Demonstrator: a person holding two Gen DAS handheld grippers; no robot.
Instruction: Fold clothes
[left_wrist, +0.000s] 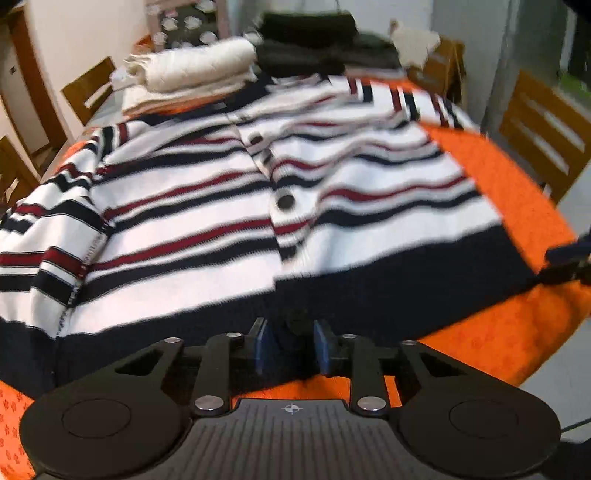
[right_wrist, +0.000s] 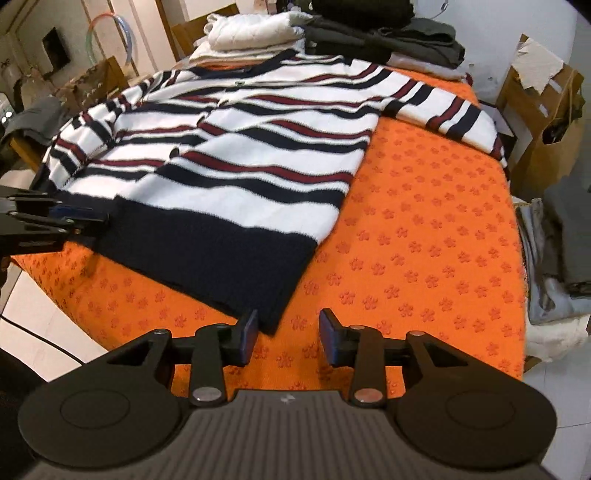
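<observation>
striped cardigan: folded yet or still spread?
Spread. The striped cardigan lies flat on the orange cloth, front up and buttoned, one sleeve stretched out sideways, navy hem unfolded. No fold made yet.

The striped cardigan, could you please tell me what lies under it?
Under the striped cardigan lies an orange cloth with a flower pattern. What the cloth covers cannot be seen.
</observation>
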